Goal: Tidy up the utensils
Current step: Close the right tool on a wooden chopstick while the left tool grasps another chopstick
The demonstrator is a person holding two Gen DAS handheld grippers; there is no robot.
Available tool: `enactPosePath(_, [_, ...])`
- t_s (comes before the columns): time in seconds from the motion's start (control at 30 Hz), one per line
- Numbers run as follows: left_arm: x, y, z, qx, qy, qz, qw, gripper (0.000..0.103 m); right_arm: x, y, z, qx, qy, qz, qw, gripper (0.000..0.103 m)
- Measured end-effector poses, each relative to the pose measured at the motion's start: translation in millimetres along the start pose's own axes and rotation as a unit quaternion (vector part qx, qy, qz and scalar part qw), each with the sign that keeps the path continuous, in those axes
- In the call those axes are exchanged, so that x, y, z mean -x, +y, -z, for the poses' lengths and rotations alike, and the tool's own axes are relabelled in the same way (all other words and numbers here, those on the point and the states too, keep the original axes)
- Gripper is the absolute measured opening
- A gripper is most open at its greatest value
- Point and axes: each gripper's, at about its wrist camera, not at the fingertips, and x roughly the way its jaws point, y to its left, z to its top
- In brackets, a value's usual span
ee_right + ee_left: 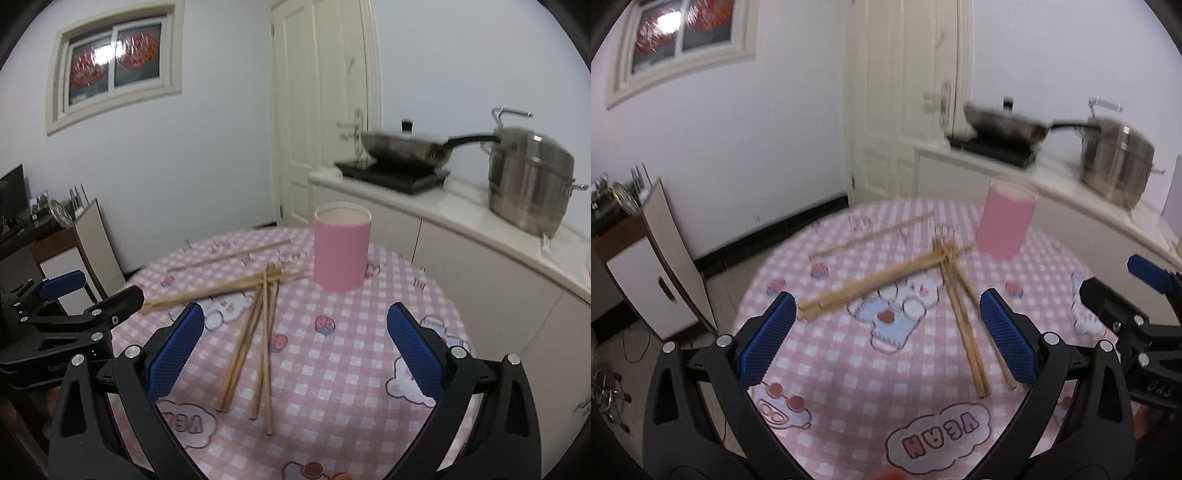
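Several wooden chopsticks (964, 325) (258, 343) lie scattered and crossing on a round table with a pink checked cloth (849, 369) (332, 369). One more pair of chopsticks (871, 232) (229, 254) lies apart at the far side. A pink cylindrical holder (1006, 219) (341, 249) stands upright behind them. My left gripper (886, 339) hovers open above the near chopsticks, nothing between its blue pads. My right gripper (295, 350) is open too, just right of the same pile. Each gripper shows at the edge of the other's view.
A white counter (461, 214) right of the table carries a black cooktop with a wok (402, 147) and a steel pot (528, 181). A white door (321, 110) stands behind. A small cabinet (653, 273) sits on the floor at the left.
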Motion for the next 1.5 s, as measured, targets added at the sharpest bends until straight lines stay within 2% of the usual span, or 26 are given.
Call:
enactPosePath(0.1, [-25,-1,1,-0.002,0.038,0.006,0.9992,0.098,-24,-4,3,0.009,0.030,0.003,0.999,0.091])
enactPosePath(0.17, [-39,0,1,0.001,0.058,0.013,0.9983,0.098,-39,-6,3,0.013,0.051,-0.002,0.999,0.077])
enactPosePath(0.2, [-46,1,1,0.003,0.065,0.017,0.9977,0.097,-48,-7,3,0.014,0.062,-0.008,0.998,0.074])
enactPosePath(0.27, [-56,1,0,0.003,0.072,0.020,0.9972,0.097,-62,-7,2,0.017,0.082,-0.020,0.996,0.061])
enactPosePath(0.3, [-61,1,0,0.002,0.076,0.016,0.9970,0.097,-69,-6,1,0.017,0.091,-0.030,0.995,0.058])
enactPosePath(0.43, [-74,7,-3,0.006,0.093,0.014,0.9956,0.088,-101,1,-3,0.029,0.127,-0.063,0.989,0.041])
enactPosePath(0.5, [-79,10,-5,0.011,0.098,0.018,0.9950,0.088,-116,6,-3,0.035,0.143,-0.070,0.987,0.038])
enactPosePath(0.57, [-84,12,-6,0.016,0.102,0.021,0.9944,0.087,-131,11,-4,0.044,0.157,-0.080,0.983,0.029])
enactPosePath(0.73, [-96,12,-9,0.016,0.117,0.021,0.9928,0.082,-156,20,-1,0.057,0.182,-0.087,0.978,0.021])
enactPosePath(0.83, [-104,10,-9,0.021,0.128,0.035,0.9909,0.081,-163,20,1,0.062,0.193,-0.094,0.975,0.006])
enactPosePath(1.1, [-126,-18,-10,0.009,0.158,0.069,0.9851,0.067,-156,-9,-1,0.040,0.187,-0.098,0.977,0.004])
enactPosePath(1.27, [-144,-34,-9,0.006,0.183,0.078,0.9800,0.047,-149,-29,2,0.022,0.186,-0.098,0.977,0.004])
enactPosePath(1.5, [-160,-48,-7,0.004,0.199,0.080,0.9767,0.047,-147,-43,10,0.004,0.187,-0.110,0.976,0.004])
